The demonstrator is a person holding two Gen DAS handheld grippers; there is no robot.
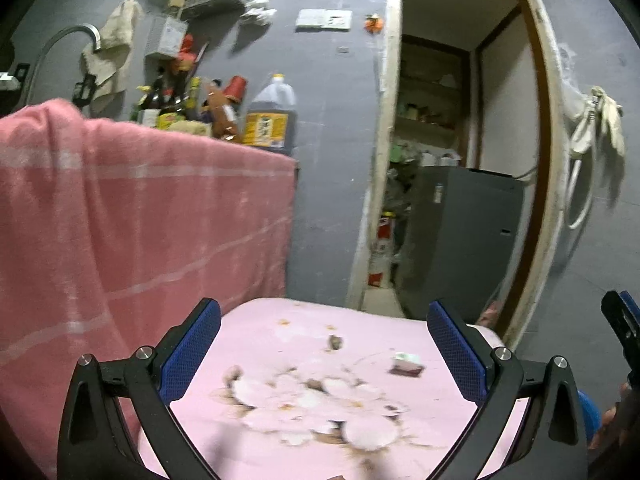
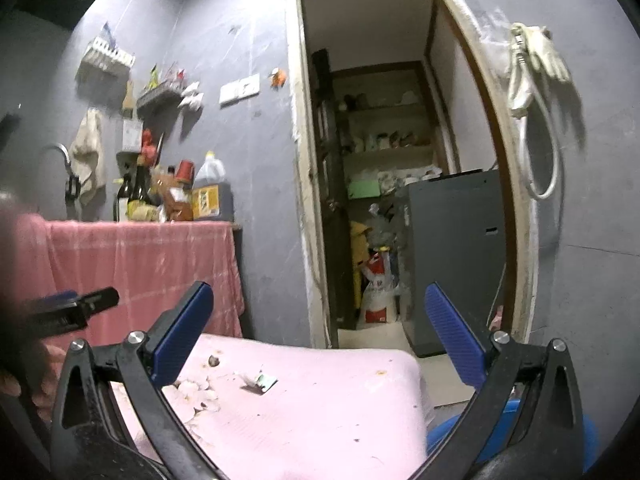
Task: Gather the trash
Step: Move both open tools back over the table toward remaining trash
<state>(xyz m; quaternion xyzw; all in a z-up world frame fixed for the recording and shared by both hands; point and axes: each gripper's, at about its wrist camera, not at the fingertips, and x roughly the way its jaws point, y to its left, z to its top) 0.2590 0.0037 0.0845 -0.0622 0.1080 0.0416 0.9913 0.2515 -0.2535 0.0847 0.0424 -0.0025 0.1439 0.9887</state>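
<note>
A small crumpled wrapper (image 1: 406,365) lies on the pink flowered tabletop (image 1: 280,432), toward its far right part; the right wrist view shows the same wrapper (image 2: 262,383) near the table's middle. A small brown scrap (image 1: 334,343) lies farther back, seen also as a scrap (image 2: 213,360) by the left finger. My left gripper (image 1: 324,354) hangs open over the table, nothing between its blue pads. My right gripper (image 2: 320,334) is open too, empty, above the table's near edge. The right gripper's tip (image 1: 624,328) shows at the left view's right edge.
A pink towel (image 1: 132,216) drapes a counter on the left, with bottles and an oil jug (image 1: 269,118) on top. An open doorway (image 2: 380,184) leads to a storeroom with a grey cabinet (image 2: 452,256). A blue bin (image 2: 452,436) sits below the table's right side.
</note>
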